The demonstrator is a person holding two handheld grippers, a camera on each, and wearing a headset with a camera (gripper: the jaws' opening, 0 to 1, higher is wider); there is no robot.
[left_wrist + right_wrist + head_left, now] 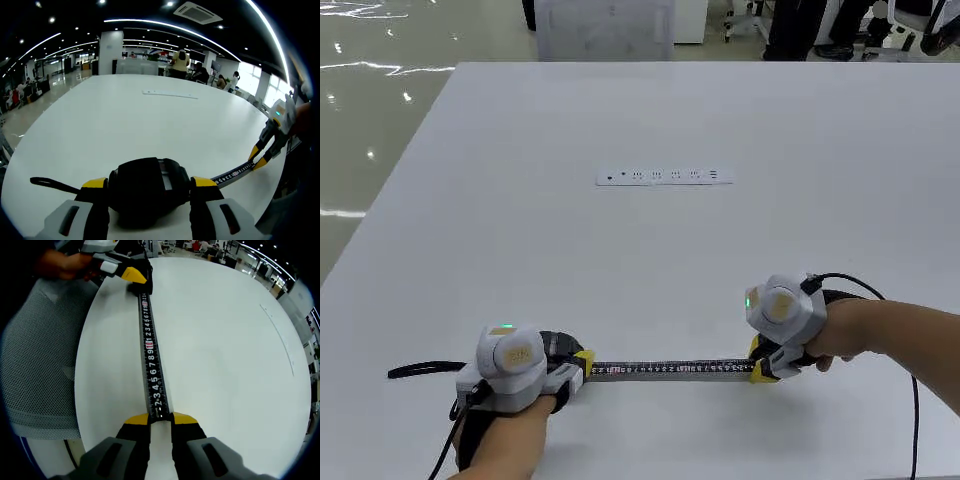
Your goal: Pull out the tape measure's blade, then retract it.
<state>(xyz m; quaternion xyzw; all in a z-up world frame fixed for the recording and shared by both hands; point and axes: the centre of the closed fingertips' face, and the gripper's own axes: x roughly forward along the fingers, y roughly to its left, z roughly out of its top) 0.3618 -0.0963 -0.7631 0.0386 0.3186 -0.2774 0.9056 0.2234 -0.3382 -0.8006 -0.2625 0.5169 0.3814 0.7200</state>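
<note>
Clamps the black tape measure (147,187) by its case with the left gripper (578,365), yellow-tipped jaws pressed to either side of it, at the near left of the white desk (640,250). Pinches the free end of the blade (150,350) with the right gripper (160,419), jaws closed on it, off to the right. Lies pulled out flat and straight on the desk between the two, numbers up. Left hand (510,435) low behind its gripper, forearm rising from the bottom edge of the head view; right hand (840,335) wrapped round its handle, forearm reaching in from the right. Farther back, a white power strip (665,176)
</note>
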